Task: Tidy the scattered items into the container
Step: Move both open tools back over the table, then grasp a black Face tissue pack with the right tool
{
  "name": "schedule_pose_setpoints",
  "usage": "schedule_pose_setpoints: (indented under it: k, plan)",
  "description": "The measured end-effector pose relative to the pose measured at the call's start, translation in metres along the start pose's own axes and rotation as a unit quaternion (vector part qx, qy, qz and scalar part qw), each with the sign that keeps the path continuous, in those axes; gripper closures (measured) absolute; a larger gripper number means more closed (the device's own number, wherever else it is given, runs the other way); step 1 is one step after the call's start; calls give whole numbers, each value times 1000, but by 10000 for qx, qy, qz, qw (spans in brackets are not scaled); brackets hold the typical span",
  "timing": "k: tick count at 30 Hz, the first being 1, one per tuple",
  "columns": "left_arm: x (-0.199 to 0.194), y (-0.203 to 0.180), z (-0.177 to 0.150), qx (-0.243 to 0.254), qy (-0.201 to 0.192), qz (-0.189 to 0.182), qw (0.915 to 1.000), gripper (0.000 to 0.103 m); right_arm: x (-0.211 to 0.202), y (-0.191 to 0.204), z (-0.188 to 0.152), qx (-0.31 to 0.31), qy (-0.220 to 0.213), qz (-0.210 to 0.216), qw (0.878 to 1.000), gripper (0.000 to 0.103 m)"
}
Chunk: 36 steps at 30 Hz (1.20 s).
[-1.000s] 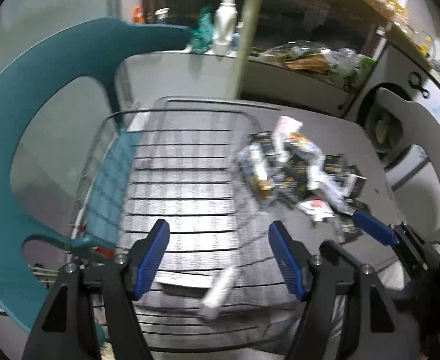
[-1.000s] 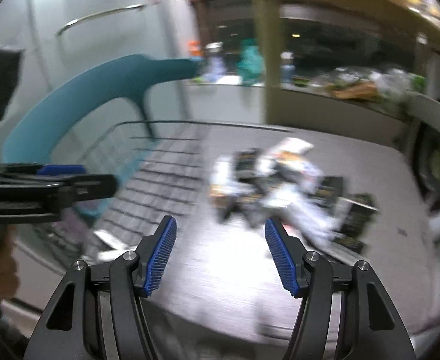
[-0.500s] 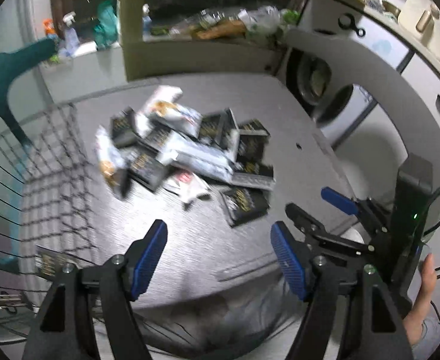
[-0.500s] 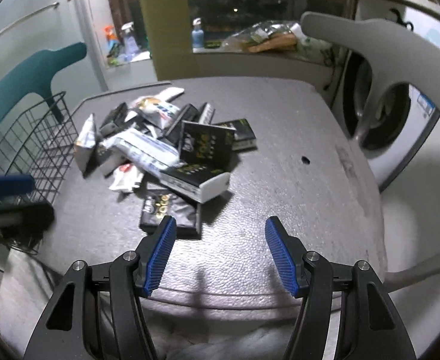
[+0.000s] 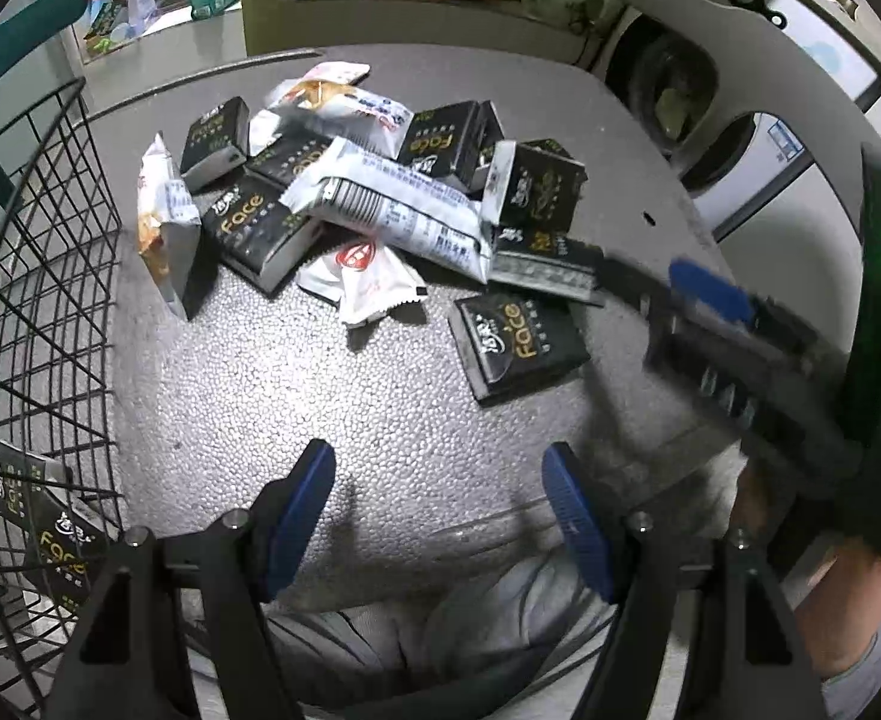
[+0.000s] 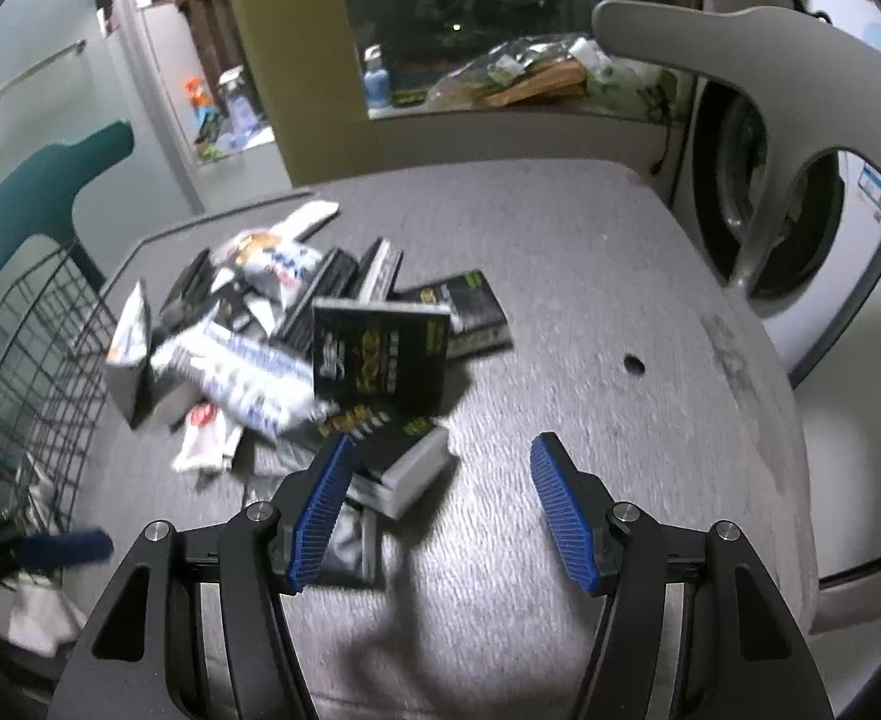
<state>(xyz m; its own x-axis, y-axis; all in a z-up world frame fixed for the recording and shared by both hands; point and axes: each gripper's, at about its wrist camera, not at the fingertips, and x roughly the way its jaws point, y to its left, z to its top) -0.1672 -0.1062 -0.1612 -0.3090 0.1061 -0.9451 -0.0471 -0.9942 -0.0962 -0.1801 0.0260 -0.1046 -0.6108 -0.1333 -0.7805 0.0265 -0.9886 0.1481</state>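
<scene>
Packets [image 5: 380,204] lay heaped on the table [image 5: 320,396] beside the wire basket [image 5: 26,276]; both my grippers' jaws stood open and empty, and I judged that overlapping packets risked a snagged, spilling grasp.

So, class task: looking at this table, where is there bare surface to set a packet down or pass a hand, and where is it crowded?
Bare table lies right of the packet pile, out to the small hole and the grey chair. Another free patch lies between the pile and the left claw. It is crowded between the wire basket and the pile.
</scene>
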Motion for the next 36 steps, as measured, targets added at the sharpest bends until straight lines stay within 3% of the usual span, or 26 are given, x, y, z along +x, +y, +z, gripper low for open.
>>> schedule_pose_setpoints:
  k: [5, 13, 19, 36]
  plan:
    - [9, 2, 0, -13, 87, -31, 10000, 27, 8, 0, 14, 32, -121, -128, 9998, 41]
    - [17, 3, 0, -35, 148, -87, 9998, 27, 37, -7, 16, -218, 264, -532, 9980, 41]
    - [28, -2, 2, -4, 183, -50, 9998, 27, 34, -11, 8, -417, 318, -478, 9975, 41]
    - [31, 18, 17, -168, 49, 234, 9996, 27, 0, -15, -30, -243, 532, -152, 9982, 41]
